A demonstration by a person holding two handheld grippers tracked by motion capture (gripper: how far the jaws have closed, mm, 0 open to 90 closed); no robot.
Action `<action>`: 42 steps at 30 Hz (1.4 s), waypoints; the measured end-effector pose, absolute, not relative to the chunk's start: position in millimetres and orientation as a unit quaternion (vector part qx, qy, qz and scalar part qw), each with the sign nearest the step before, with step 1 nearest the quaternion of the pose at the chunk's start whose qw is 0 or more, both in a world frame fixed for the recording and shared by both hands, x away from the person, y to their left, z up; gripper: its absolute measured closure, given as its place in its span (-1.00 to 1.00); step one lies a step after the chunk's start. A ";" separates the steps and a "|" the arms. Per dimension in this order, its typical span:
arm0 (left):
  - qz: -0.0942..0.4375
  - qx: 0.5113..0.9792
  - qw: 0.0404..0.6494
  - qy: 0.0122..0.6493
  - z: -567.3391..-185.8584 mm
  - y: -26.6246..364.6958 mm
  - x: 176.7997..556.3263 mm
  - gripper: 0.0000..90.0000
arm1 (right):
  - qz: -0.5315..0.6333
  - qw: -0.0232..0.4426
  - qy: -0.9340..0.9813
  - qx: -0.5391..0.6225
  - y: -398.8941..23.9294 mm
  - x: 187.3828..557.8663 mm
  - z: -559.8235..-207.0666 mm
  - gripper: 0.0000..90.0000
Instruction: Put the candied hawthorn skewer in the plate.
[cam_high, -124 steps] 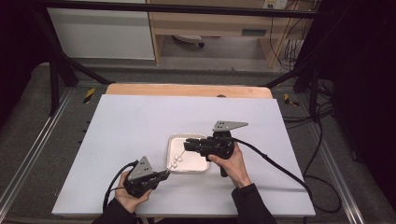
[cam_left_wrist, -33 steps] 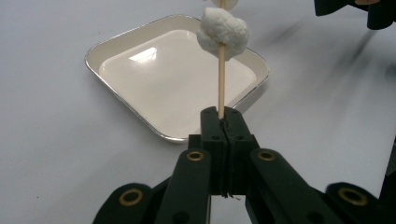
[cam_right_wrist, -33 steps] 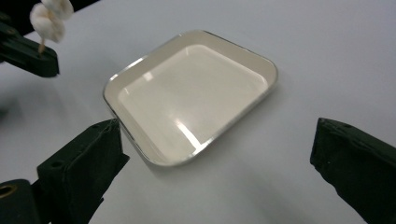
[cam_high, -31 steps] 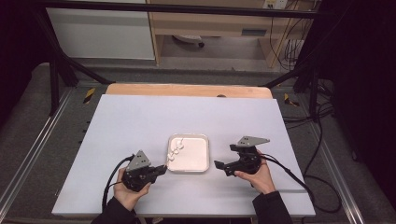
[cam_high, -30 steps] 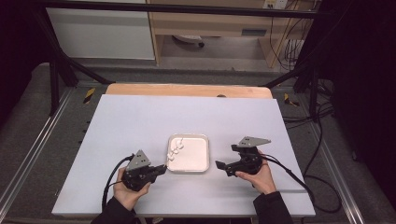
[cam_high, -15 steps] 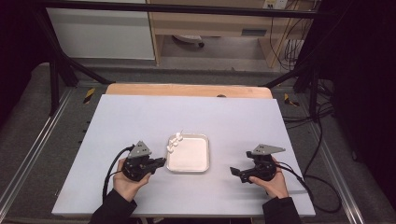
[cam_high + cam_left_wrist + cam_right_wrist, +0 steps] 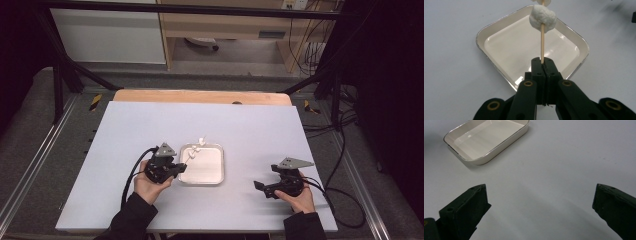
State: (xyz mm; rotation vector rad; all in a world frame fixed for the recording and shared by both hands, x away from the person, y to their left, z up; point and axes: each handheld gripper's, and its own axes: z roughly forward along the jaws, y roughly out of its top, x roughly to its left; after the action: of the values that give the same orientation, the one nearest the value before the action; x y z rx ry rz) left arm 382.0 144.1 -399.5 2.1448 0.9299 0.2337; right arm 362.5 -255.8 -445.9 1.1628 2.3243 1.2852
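R gripper (image 7: 261, 187) nearest, jaws wide apart, holding nothing, well right of tray (image 7: 212, 180); L gripper (image 7: 542, 65) clamped on skewer (image 7: 541, 48) base; stick runs away from jaws over tray, marshmallow (image 7: 543, 18) up near its far end; L hand is closer.

On the white table (image 7: 150, 125), the only things standing up from the surface are the cream tray (image 7: 212, 172) near the middle and the skewer (image 7: 542, 42) with its marshmallows (image 7: 542, 17), which slants up over the tray's near-left corner from the clamped left gripper (image 7: 181, 169). The right gripper (image 7: 260, 186), jaws spread wide, sits well apart from the tray with bare tabletop between them, so that side gives a free path. The far half of the table and both outer edges offer open room; 2 cables trail off the near side.
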 end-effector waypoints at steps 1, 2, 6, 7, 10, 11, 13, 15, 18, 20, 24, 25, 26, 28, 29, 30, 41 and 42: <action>0.092 0.843 0.382 0.367 -400.8 141.7 383.9 0.96 | 0.442 0.120 0.795 0.398 -255.8 362.0 -445.8 -0.98; 0.092 0.844 0.379 0.368 -402.5 139.4 385.8 0.96 | 0.445 0.118 0.794 0.398 -255.8 361.8 -445.7 -0.98; 0.096 0.851 0.359 0.371 -408.6 130.9 390.8 0.96 | 0.442 0.121 0.796 0.395 -256.0 362.3 -446.0 -0.98; 0.096 0.851 0.356 0.373 -410.4 129.5 391.7 0.96 | 0.441 0.121 0.796 0.396 -256.1 362.2 -446.1 -0.98; 0.098 0.857 0.341 0.375 -415.3 126.1 393.4 0.96 | 0.443 0.118 0.795 0.397 -256.0 361.7 -445.6 -0.98; 0.096 0.858 0.336 0.376 -416.8 125.2 393.7 0.96 | 0.443 0.119 0.795 0.396 -256.1 361.8 -445.7 -0.98; 0.094 0.860 0.329 0.378 -419.2 123.9 394.1 0.96 | 0.442 0.120 0.796 0.395 -256.2 362.1 -445.9 -0.98; 0.093 0.864 0.321 0.377 -420.7 123.0 394.3 0.96 | 0.441 0.120 0.796 0.396 -256.1 362.1 -446.0 -0.98; 0.092 0.869 0.307 0.376 -423.4 120.9 395.2 0.96 | 0.442 0.119 0.795 0.397 -256.1 361.9 -445.7 -0.98; 0.090 0.870 0.303 0.378 -425.7 119.0 395.8 0.96 | 0.442 0.120 0.796 0.396 -256.2 362.0 -445.9 -0.98; 0.092 0.875 0.292 0.374 -428.9 114.6 396.5 0.96 | 0.440 0.118 0.797 0.396 -256.1 362.1 -446.0 -0.98; 0.094 0.875 0.291 0.374 -429.8 113.5 396.3 0.96 | 0.440 0.118 0.797 0.396 -256.2 362.2 -446.0 -0.98; 0.095 0.876 0.289 0.373 -430.5 112.7 396.2 0.96 | 0.441 0.119 0.797 0.396 -256.2 362.2 -446.0 -0.98; 0.098 0.879 0.284 0.371 -431.9 111.9 395.9 0.96 | 0.441 0.118 0.797 0.396 -256.0 362.1 -446.2 -0.98; 0.098 0.878 0.285 0.371 -432.2 112.0 395.7 0.96 | 0.441 0.117 0.797 0.396 -256.0 362.1 -446.2 -0.98; 0.097 0.877 0.287 0.372 -432.4 112.1 395.9 0.95 | 0.441 0.117 0.797 0.396 -255.9 362.0 -446.2 -0.98; 0.102 0.876 0.296 0.368 -429.6 116.3 396.3 0.70 | 0.439 0.116 0.798 0.398 -255.6 361.8 -446.9 -0.98; 0.103 0.875 0.299 0.367 -428.3 117.4 396.0 0.64 | 0.438 0.116 0.798 0.397 -255.6 362.0 -447.0 -0.98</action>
State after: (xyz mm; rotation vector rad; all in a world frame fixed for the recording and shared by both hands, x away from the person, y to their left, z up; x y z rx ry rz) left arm 396.0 117.4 -428.3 2.3239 0.9737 0.2729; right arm 362.0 -255.6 -447.0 1.1619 2.3377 1.2818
